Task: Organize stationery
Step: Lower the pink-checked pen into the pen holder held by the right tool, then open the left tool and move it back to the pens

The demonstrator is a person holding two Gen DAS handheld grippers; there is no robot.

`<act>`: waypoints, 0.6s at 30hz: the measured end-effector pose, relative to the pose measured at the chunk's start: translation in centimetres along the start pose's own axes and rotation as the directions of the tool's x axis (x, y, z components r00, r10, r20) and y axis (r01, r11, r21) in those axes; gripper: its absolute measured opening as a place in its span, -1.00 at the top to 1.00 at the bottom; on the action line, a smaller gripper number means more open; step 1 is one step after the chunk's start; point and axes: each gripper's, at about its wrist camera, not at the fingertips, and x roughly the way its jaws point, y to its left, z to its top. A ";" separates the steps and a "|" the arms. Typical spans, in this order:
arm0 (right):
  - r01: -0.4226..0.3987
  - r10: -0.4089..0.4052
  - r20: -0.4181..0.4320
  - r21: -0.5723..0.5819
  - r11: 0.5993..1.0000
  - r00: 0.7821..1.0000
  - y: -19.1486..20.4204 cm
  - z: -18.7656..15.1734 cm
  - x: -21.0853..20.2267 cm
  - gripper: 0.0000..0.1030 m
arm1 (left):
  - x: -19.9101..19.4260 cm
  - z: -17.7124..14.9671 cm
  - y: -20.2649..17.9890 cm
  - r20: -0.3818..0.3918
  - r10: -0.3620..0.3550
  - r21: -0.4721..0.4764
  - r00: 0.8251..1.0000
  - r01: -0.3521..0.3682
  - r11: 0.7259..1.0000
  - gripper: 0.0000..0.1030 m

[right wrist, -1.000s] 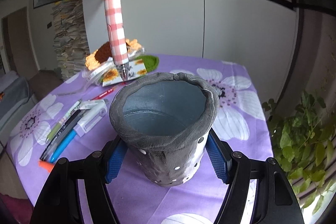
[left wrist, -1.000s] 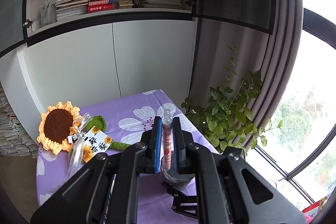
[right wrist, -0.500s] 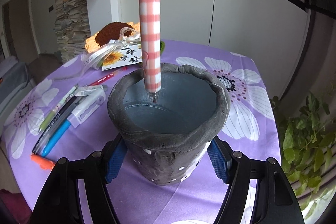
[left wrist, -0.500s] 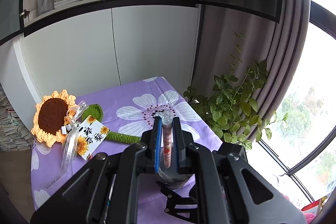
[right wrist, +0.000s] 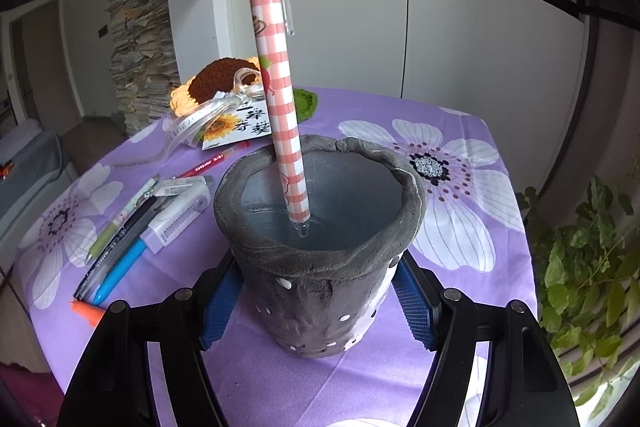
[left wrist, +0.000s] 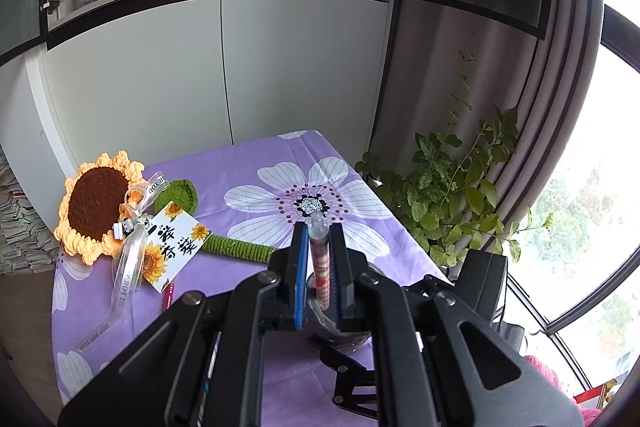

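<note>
The left gripper (left wrist: 319, 259), clamped on the pink-checked pen (right wrist: 280, 99), holds it nearly upright, tip inside the grey clay pot (right wrist: 320, 291), which the right gripper (right wrist: 316, 303) clamps.

Loose pens (right wrist: 120, 247) left of pot (right wrist: 320, 291)

Left wrist view: the gripper (left wrist: 319, 259) hides most of the cup (left wrist: 320, 323) and the pen's (left wrist: 320, 267) lower end. Right wrist view: the red pen (right wrist: 212, 159) runs under the card (right wrist: 250, 125); the orange item (right wrist: 86, 313) is partly hidden.
</note>
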 end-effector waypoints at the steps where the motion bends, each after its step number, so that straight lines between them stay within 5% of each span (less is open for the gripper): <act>1: -0.006 0.006 0.008 0.006 1.000 1.000 -0.1 0.0 -0.1 -0.41 | 0.0 0.0 0.0 0.000 0.001 0.001 1.000 -0.001 1.000 0.84; 11: -0.001 0.003 0.071 -0.028 1.000 0.997 0.8 0.0 -1.3 -0.51 | -0.5 -0.2 -0.1 0.006 0.011 0.007 1.000 -0.011 1.000 0.84; 18: -0.002 0.003 0.059 -0.020 1.000 0.998 0.7 0.1 -1.0 -0.39 | -0.8 -0.3 0.4 0.005 0.009 0.000 1.000 -0.009 1.000 0.84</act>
